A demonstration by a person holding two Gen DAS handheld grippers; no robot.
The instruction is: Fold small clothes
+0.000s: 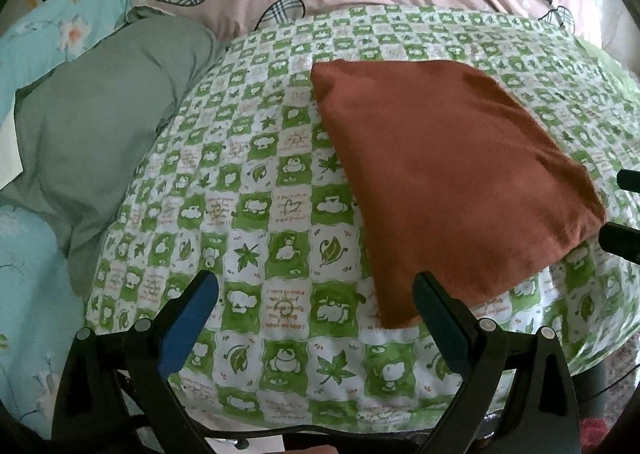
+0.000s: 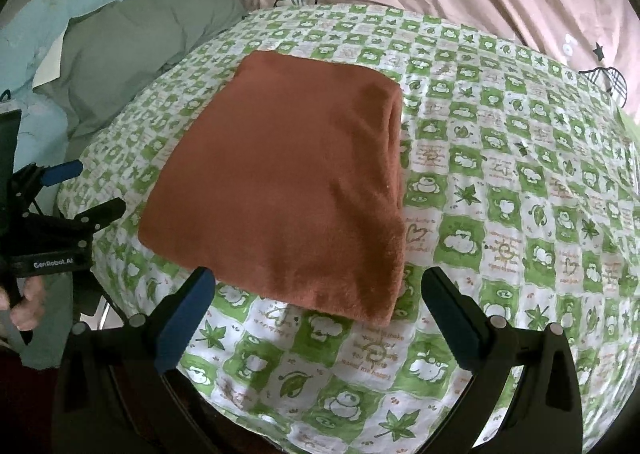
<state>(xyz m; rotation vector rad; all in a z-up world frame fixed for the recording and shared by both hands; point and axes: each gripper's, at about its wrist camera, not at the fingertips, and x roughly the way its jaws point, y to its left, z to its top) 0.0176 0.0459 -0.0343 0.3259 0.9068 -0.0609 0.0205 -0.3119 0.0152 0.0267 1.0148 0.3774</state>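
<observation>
Both grippers, left [image 1: 316, 290] and right [image 2: 318, 284], hang spread wide and empty just off the table's [image 2: 520, 182] near edge; the brown cloth [image 2: 288, 182] lies mid-table, folded flat, looks done.

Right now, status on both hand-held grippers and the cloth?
Left hand-held gripper open, holding nothing. Right hand-held gripper open, holding nothing. Rust cloth folded flat on the green checked sheet. Nothing on top of it.

We see our left claw [image 1: 316, 290] spread wide and empty over the green checked cloth [image 1: 256, 214], the folded rust-brown garment [image 1: 448, 182] lying just ahead to its right.
</observation>
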